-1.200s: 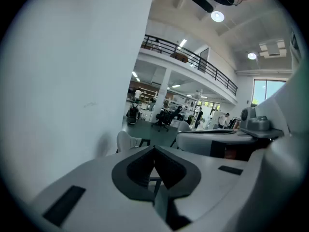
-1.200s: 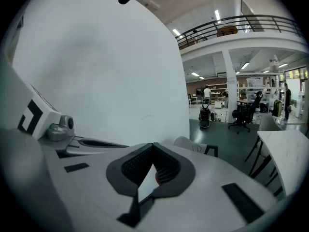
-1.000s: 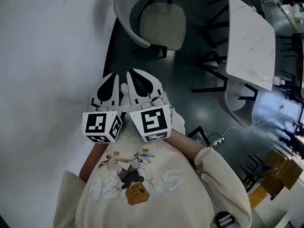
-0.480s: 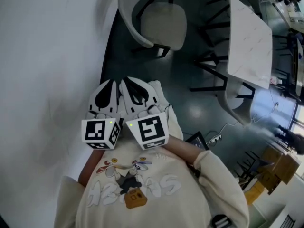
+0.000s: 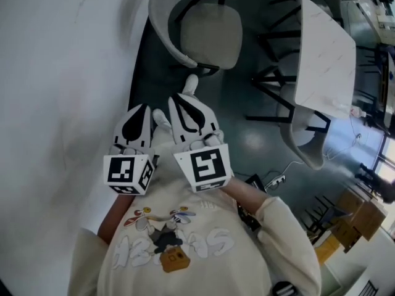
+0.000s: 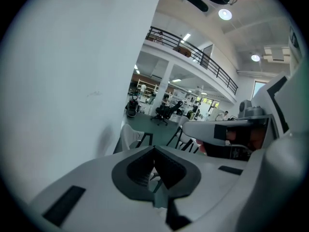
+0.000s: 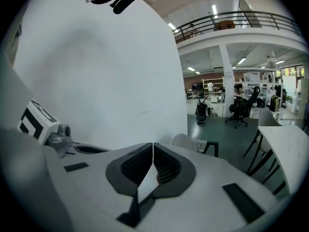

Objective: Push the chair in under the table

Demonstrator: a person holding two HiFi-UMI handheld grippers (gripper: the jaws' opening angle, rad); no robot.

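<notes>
Off to the left of the left tongs there's just blank white wall (image 5: 49, 73). The left tongs (image 5: 141, 108) are clenched with nothing in them. The right tongs (image 5: 178, 98) just beside them are the same — clamped shut, empty, both held out in front of the person's chest.

The chair (image 5: 196, 32) sits ahead of the right tongs and a touch to their right, and neither tongs touches it. Its curved backrest (image 5: 163, 23) is on the wall side and the seat pad (image 5: 217, 36) faces the counter (image 5: 324, 54). The counter is well off to the right of both tongs, with bare floor (image 5: 247, 134) between it and the chair, so the chair isn't under it at all yet.

My guess on handling: it's a hard moulded shell on thin black legs (image 5: 205, 69), so stiff and probably fairly light. The floor looks smooth, so it should slide — but it may pivot if shoved off-centre. I'd go for the backrest's top rim, one tongs either side of the middle, and skip the soft pad. Shut tips will likely skid on the slick shell, so pinching the rim seems safer.
</notes>
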